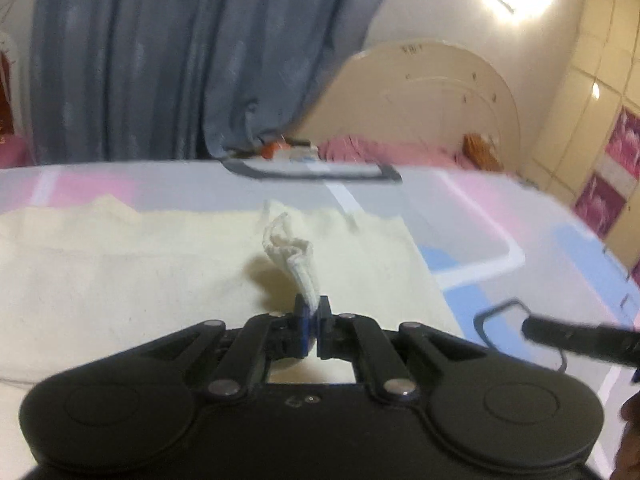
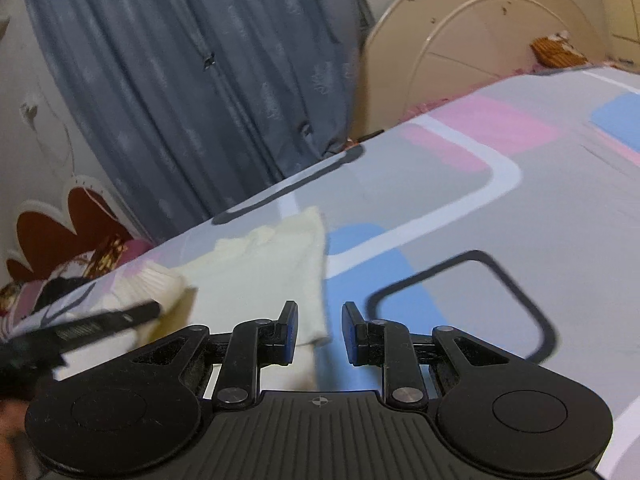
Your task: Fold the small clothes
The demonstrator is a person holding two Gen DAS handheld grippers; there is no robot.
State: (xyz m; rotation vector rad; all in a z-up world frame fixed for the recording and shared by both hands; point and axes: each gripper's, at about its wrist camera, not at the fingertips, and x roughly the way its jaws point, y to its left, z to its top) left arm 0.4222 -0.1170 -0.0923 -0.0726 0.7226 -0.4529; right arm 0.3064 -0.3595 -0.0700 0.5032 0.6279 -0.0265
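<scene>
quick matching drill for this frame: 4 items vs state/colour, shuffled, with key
Items:
1. left claw
2. right claw
3. cream garment
4. curtain

States:
A. open, nothing between the fingers
B. grey-blue, hanging behind the bed
C. shut on a ribbed cuff
D. spread flat on the patterned bedsheet

Pairs: 1-C, 2-A, 3-D, 4-B

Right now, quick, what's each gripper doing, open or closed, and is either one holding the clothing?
Left gripper: closed on a ribbed edge of the cream garment.
Right gripper: open, holding nothing, over the garment's corner.
</scene>
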